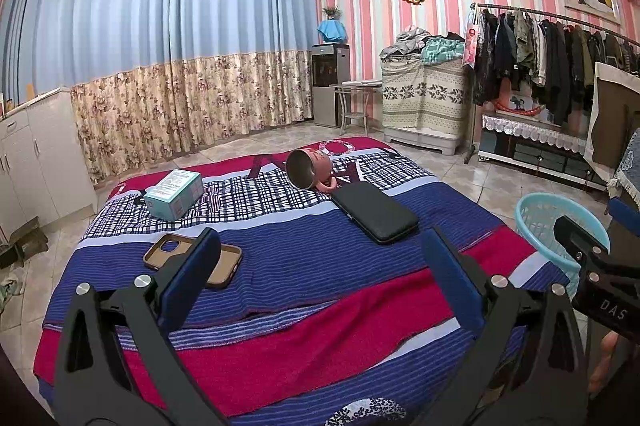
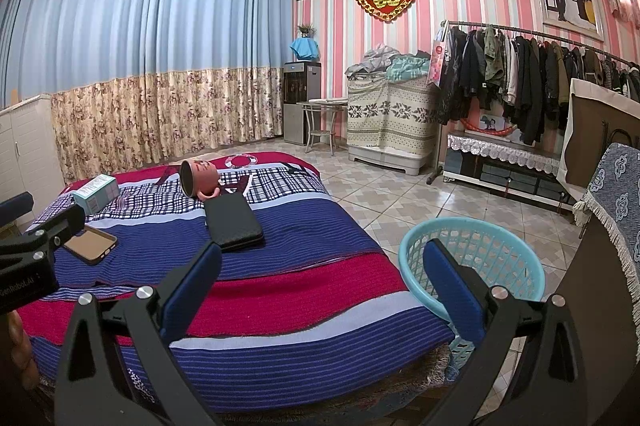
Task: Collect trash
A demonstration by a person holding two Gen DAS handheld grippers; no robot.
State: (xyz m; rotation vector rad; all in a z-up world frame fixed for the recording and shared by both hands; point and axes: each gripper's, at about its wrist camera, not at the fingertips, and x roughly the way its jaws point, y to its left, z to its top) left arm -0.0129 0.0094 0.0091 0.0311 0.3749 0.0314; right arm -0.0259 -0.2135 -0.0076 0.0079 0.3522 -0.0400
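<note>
Both units are held above the near edge of the bed (image 1: 320, 266), pointing toward the far wall. The left hand-held gripper (image 1: 320, 266) has its jaws spread wide and carries nothing. The right hand-held gripper (image 2: 320, 278) is equally wide open and also empty.

Four items lie on the bed cover. The small box (image 1: 175, 195), pale blue with printed text, sits far left. It is judged to be the likeliest trash item: light cardboard, stiff along its edges but crushable across its broad faces. Recommended hold: across the two short sides, with moderate closing force, so the walls do not buckle.

The phone case (image 1: 192, 260) lies flat at the near left, open side up. It appears thin and flexible; a hold on one long rim is advised, since its flat back gives the jaws no purchase against the soft cover.

The pink cup (image 1: 310, 168) lies tipped on its side at the far centre, mouth toward the camera. It is probably rigid and smooth, so it may roll or slip; grip at the rim or handle.

The black wallet-like case (image 1: 374, 212) lies just near of the cup, touching or almost touching it.

The light blue basket (image 2: 472, 262) stands on the floor to the right of the bed, apparently the collection point
</note>
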